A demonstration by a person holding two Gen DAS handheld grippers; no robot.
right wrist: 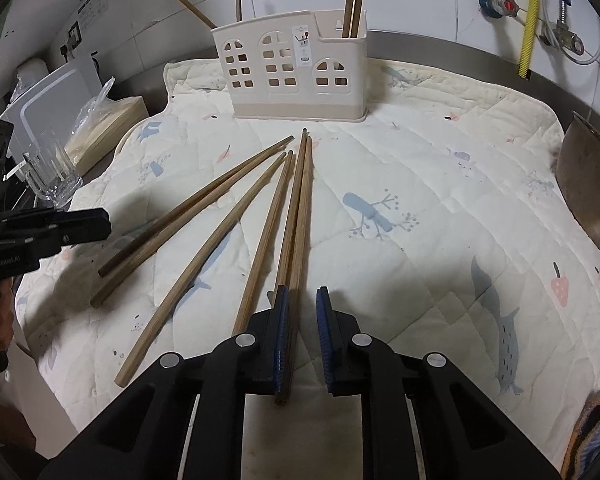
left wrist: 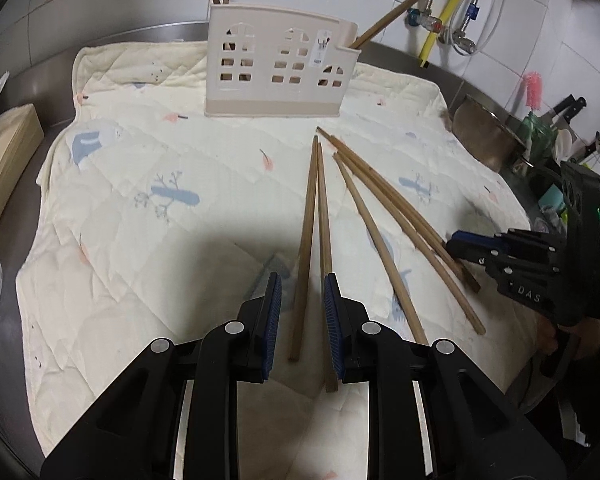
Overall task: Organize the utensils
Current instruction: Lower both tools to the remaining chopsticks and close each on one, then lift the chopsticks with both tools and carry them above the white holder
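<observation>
I count five chopsticks loose mid-frame, several already in the holder above; both grippers released.

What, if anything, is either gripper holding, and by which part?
Nothing is held. The left gripper is open astride two chopsticks near their thick ends; the right gripper is open, another pair lying along its left finger.

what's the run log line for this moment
left gripper: open over chopsticks | right gripper: open | holder: partly filled
</observation>
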